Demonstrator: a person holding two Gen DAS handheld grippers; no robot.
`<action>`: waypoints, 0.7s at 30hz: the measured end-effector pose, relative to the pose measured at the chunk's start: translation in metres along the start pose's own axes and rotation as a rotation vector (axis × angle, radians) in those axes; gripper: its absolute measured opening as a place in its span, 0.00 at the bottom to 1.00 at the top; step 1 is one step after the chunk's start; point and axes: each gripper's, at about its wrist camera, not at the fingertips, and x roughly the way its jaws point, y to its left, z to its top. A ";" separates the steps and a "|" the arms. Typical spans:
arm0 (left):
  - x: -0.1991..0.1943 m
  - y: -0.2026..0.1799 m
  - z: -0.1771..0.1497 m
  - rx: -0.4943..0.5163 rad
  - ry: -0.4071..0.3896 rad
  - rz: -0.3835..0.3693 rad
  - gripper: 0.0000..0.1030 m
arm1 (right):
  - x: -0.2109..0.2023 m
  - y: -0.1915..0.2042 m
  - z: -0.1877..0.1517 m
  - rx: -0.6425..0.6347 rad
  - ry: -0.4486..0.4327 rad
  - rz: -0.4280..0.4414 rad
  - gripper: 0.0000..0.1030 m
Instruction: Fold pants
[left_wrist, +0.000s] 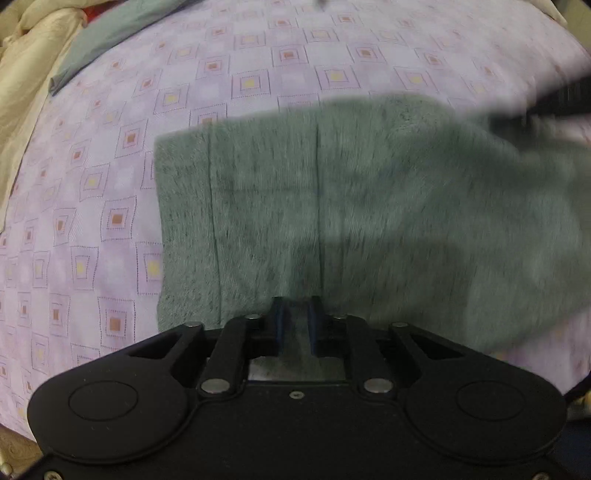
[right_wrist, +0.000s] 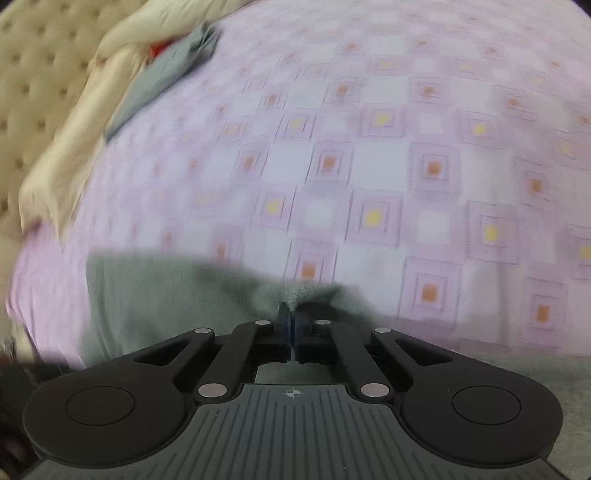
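grey-green fabric: the pants (left_wrist: 332, 206) lie spread flat on the bed, filling the middle of the left wrist view from 9 o'clock across to 3 o'clock, with long seams running from 12 toward 6 o'clock.
bedsheet, left view: a lilac bedsheet (left_wrist: 110, 184) printed with nested squares, orange and yellow at their centres, shows around the pants from 8 o'clock over 12 to 2 o'clock.
left tongs: the left gripper (left_wrist: 296, 325) sits at 6 o'clock, its two blue-faced fingers a narrow gap apart, with a strip of the pants' cloth filling that gap; it is pinching the pants at their near edge.
far corner, left view: a flat grey cloth (left_wrist: 107, 37) lies at 11 o'clock beside a cream quilt (left_wrist: 33, 74) bunched at 10 o'clock.
blur at 2 o'clock: a dark smeared shape crosses the pants' edge; i cannot tell what it is.
pants, right view: the pants (right_wrist: 155, 295) lie at 7 to 6 o'clock, their edge gathered into a small pucker right at the fingertips.
right tongs: the right gripper (right_wrist: 293, 325) at 6 o'clock has its fingers pressed together, with the puckered cloth nipped at the tips.
bedsheet, right view: the same sheet (right_wrist: 406, 166) fills 12 to 4 o'clock, blurred.
headboard side: a tufted beige headboard (right_wrist: 33, 55) at 10 o'clock, with the quilt (right_wrist: 92, 129) and grey cloth (right_wrist: 162, 74) next to it toward 11 o'clock.
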 end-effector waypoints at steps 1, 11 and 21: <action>0.000 -0.001 -0.003 0.021 0.011 0.001 0.18 | -0.014 -0.005 0.012 0.053 -0.107 0.000 0.02; -0.004 0.008 -0.006 0.011 0.063 -0.052 0.15 | 0.012 -0.003 0.041 0.019 -0.165 -0.181 0.20; -0.033 0.005 0.028 0.024 -0.073 -0.120 0.16 | -0.048 0.000 -0.073 -0.020 -0.161 -0.289 0.27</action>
